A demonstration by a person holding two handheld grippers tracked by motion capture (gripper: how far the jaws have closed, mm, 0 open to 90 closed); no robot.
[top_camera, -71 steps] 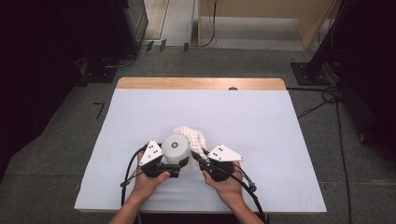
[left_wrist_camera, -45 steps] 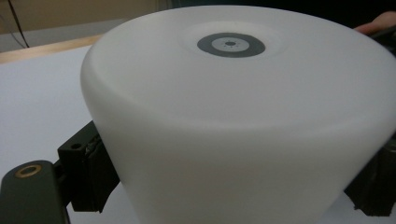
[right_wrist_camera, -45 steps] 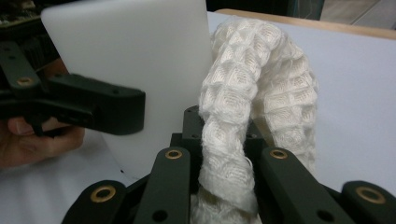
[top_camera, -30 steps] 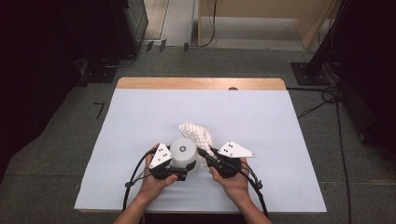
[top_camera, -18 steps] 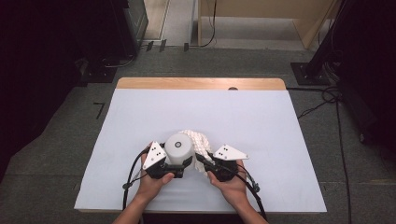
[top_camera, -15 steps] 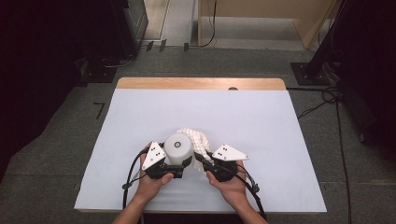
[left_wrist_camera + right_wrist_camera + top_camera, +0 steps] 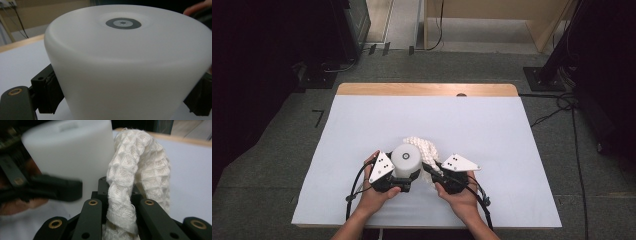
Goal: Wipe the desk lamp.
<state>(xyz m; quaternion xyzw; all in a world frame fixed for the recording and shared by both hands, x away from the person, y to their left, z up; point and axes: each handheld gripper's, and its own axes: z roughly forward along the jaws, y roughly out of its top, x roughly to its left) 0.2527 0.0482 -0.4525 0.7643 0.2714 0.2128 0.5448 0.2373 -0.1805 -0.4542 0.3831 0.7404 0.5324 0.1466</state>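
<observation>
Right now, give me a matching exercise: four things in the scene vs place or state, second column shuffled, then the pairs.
1. white cup
2. waffle-weave cloth
3. white table cover
4. wooden table edge

a. bare strip at the far side
b. pinched in the right gripper
c. upside down, clamped in the left gripper
d. spread flat under both hands

Pairs: 1-c, 2-b, 3-d, 4-a

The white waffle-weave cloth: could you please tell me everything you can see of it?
The cloth is off-white with a raised waffle weave, soft and slightly frayed. It is bunched into a thick fold that arches up from the right gripper, whose jaws are shut on it. It lies against the side of the white cup, which the left gripper holds, low over the white table cover.
</observation>
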